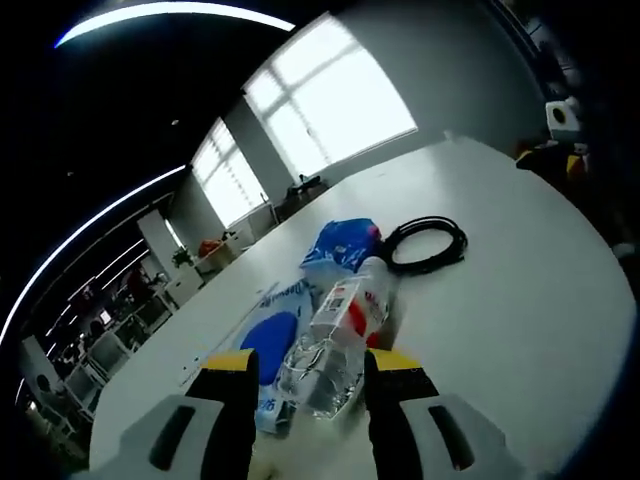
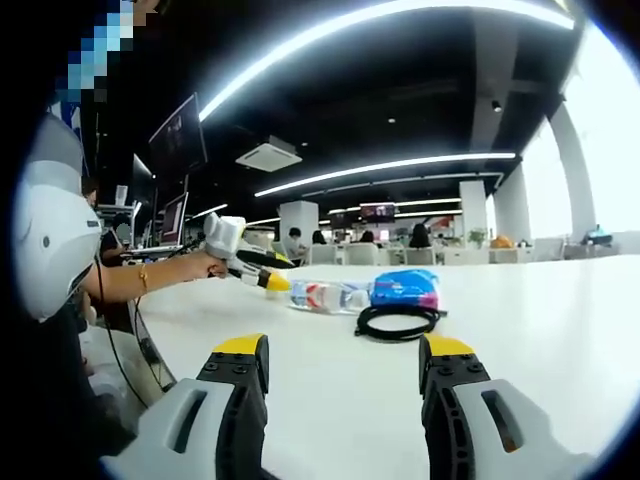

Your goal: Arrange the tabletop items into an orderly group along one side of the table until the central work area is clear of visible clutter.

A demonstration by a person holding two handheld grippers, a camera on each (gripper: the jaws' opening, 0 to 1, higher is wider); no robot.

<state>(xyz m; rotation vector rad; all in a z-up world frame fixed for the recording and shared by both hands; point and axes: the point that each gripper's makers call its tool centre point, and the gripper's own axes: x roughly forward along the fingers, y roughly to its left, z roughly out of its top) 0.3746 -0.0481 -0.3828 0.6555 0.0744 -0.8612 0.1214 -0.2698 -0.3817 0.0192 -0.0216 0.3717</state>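
Observation:
A clear plastic bottle (image 1: 335, 335) with a red and white label lies on the white table (image 1: 520, 300). Its near end sits between the yellow-tipped jaws of my left gripper (image 1: 315, 365), which stands open around it with a small gap on the left side. Under and beside the bottle is a blue and white packet (image 1: 268, 335), and a second blue packet (image 1: 345, 242) lies behind it. A coiled black cable (image 1: 430, 245) rests to the right. In the right gripper view my right gripper (image 2: 345, 362) is open and empty, short of the cable (image 2: 398, 322), bottle (image 2: 325, 296) and blue packet (image 2: 405, 288). The left gripper (image 2: 262, 278), held by a hand (image 2: 200, 265), meets the bottle's end.
The table's curved edge (image 1: 600, 250) runs along the right. Yellow and black objects (image 1: 560, 160) sit beyond its far corner. Monitors (image 2: 180, 140) and a person's arm stand at the table's left side. Bare tabletop (image 2: 540, 330) stretches right of the cable.

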